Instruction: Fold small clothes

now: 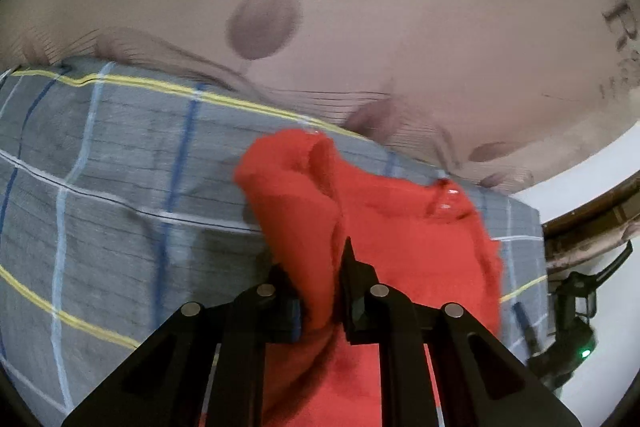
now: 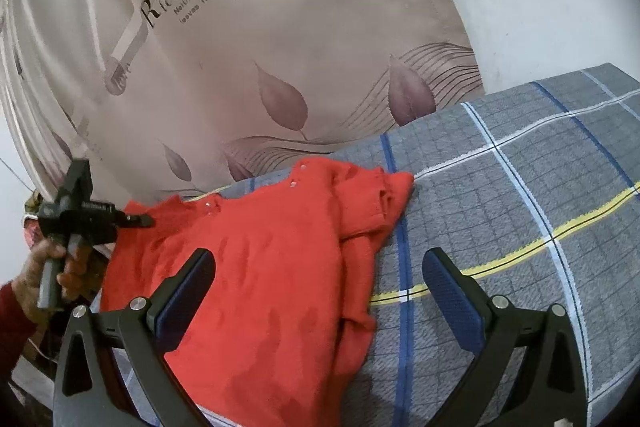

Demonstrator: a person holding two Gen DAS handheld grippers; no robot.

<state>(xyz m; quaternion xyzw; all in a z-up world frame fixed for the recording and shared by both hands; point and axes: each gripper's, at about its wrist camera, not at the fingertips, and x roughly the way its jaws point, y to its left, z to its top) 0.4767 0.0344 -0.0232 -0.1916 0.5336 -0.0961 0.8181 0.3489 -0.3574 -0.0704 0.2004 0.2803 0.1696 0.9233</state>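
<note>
Red sweater (image 2: 272, 267) lies spread on a grey checked blanket (image 2: 500, 227), its small buttons near the far edge and one sleeve bunched up toward the middle. In the left wrist view the left gripper (image 1: 320, 267) has its fingers (image 1: 354, 267) drawn narrow, pinching a raised fold of the sweater between them, with the rest of the cloth hanging below and to the right of the fingers. The right gripper (image 2: 316, 291) has its fingers (image 2: 452, 291) spread wide, holding nothing, with the sweater under the left one and bare blanket under the right. A leaf-printed curtain (image 2: 240, 67) hangs beyond the fingertips.
</note>
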